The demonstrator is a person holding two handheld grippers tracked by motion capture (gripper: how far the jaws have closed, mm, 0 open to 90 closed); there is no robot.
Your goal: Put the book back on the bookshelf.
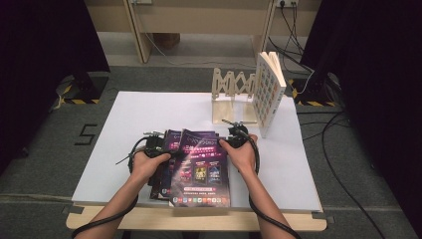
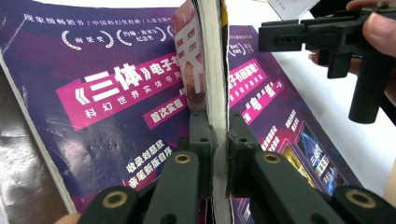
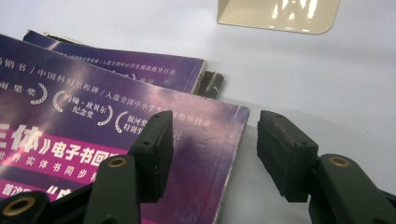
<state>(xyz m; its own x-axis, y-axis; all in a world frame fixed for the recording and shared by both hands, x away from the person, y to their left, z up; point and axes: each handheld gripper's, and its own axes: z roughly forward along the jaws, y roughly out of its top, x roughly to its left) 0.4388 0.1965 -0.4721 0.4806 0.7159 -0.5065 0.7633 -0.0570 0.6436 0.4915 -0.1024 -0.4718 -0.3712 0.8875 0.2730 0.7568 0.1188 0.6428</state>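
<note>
While the left gripper (image 2: pixel 218 140) is clamped on the edge of a purple magazine (image 2: pixel 212 70), its jaws pressed against both faces of the raised pages, the right gripper (image 3: pixel 212 156) stands wide apart and holds nothing, one jaw above the top magazine's (image 3: pixel 140 135) corner and the other over bare table (image 3: pixel 289 70)

From the high view the stack (image 1: pixel 196 162) of magazines lies at the near edge of the white table (image 1: pixel 124 114), fanned slightly, with both hands (image 1: pixel 144 164) flanking it: the left gripper (image 1: pixel 158 144) at its left side, the right gripper (image 1: pixel 234 135) at its far right corner. Behind the stack stands a wooden rack (image 1: pixel 234 97) with a book (image 1: pixel 268 92) leaning upright against its right end, well apart from the stack. Nothing lies between the grippers and the magazines

Seen from the left gripper view, the gripped pages stand on edge, and the right gripper (image 2: pixel 308 37) waits farther off with fingers (image 2: pixel 380 30) on it. From the right gripper view, a second purple cover (image 3: pixel 140 70) peeks from under the top one, and a pale base plate (image 3: pixel 278 14) rests on the table beyond
</note>
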